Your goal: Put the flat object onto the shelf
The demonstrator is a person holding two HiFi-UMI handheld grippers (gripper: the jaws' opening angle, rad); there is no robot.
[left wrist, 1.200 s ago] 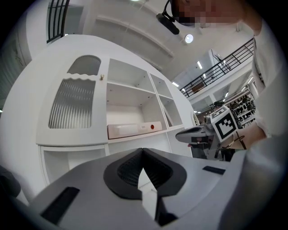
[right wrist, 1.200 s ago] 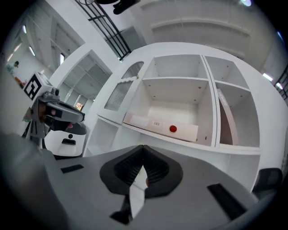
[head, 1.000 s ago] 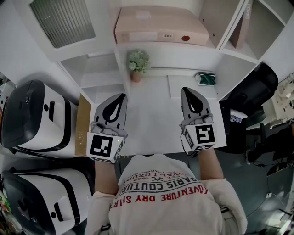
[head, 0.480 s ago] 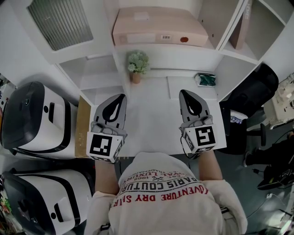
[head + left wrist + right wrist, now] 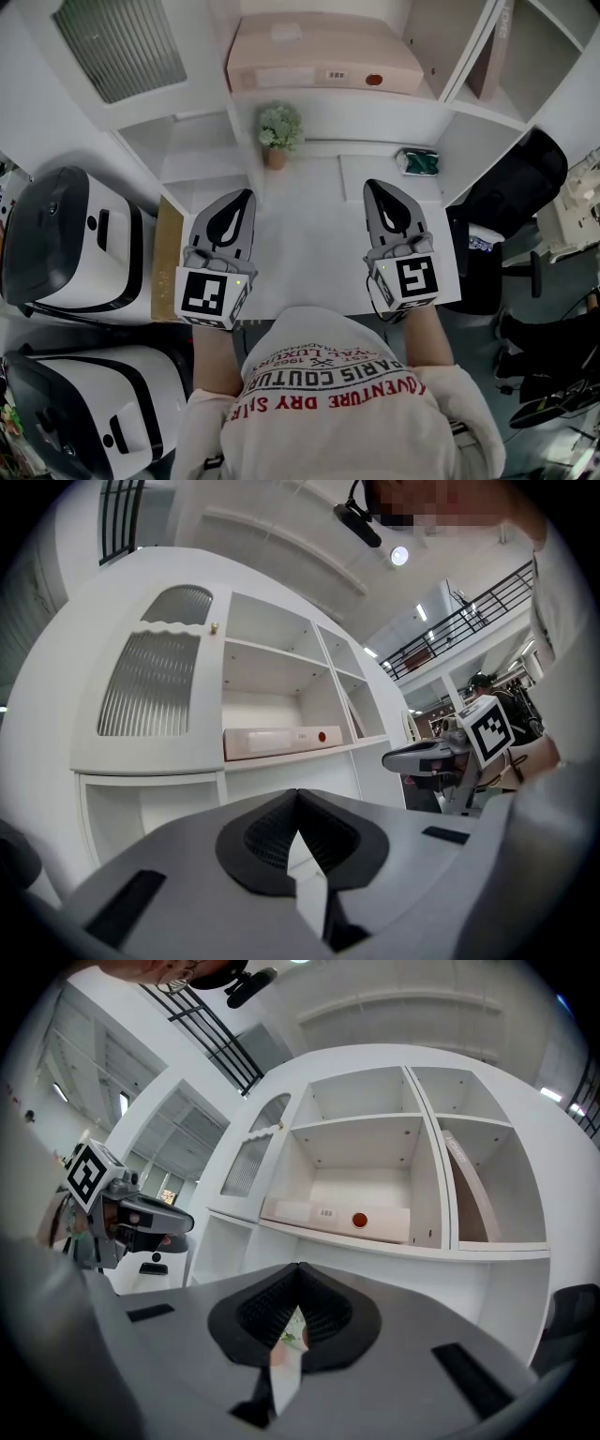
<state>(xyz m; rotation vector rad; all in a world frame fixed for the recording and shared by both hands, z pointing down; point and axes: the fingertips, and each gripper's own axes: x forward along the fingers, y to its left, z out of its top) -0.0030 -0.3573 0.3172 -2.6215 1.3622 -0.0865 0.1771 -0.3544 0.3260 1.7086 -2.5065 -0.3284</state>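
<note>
A flat pale-pink box (image 5: 323, 52) lies on a shelf of the white cabinet, above the desk; it also shows in the left gripper view (image 5: 281, 742) and the right gripper view (image 5: 337, 1218). My left gripper (image 5: 247, 195) hovers over the left part of the white desk (image 5: 305, 234), shut, with nothing in it. My right gripper (image 5: 372, 185) is level with it over the right part of the desk, also shut and holding nothing. Both point toward the cabinet, well short of the box. Each gripper shows in the other's view.
A small potted plant (image 5: 281, 131) stands at the back of the desk, and a green object (image 5: 419, 161) lies at its back right. A board (image 5: 492, 52) leans in the right shelf compartment. Two white-and-black appliances (image 5: 66, 239) sit at the left, a black chair (image 5: 520, 183) at the right.
Both grippers stay shut and almost in place. The head view has shifted slightly, so the shelf and the box sit a little higher in the frame.
</note>
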